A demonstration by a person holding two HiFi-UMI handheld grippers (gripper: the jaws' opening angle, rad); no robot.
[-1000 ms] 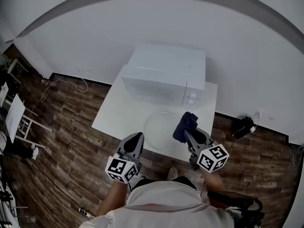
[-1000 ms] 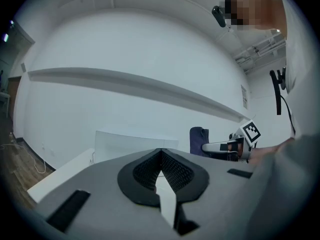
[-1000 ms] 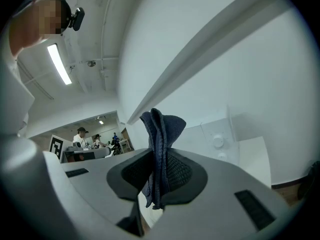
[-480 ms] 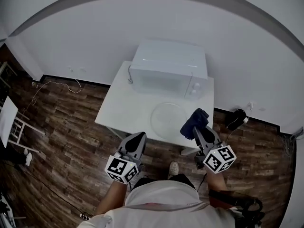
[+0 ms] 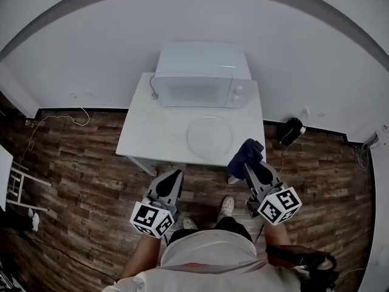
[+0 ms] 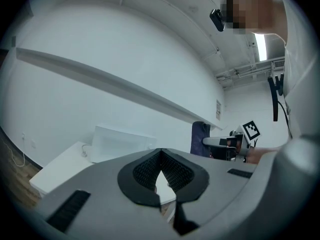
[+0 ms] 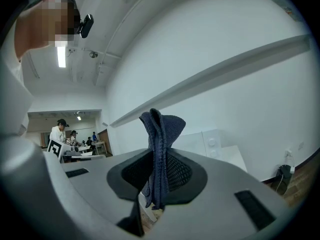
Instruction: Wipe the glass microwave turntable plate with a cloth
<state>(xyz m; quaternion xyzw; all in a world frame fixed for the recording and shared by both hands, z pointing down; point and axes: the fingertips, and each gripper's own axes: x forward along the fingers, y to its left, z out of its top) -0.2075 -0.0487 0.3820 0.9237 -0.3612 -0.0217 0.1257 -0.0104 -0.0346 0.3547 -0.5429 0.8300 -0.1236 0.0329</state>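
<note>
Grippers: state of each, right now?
Left gripper: shut, nothing between the jaws.
Right gripper: shut on the blue cloth.

Left tongs (image 5: pixel 171 175) empty, jaws together; right tongs (image 5: pixel 251 166) tight on the cloth (image 5: pixel 244 153).

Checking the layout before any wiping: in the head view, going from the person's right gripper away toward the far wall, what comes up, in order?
right gripper, jaws shut on the cloth → cloth → glass turntable plate → microwave → wall
</note>
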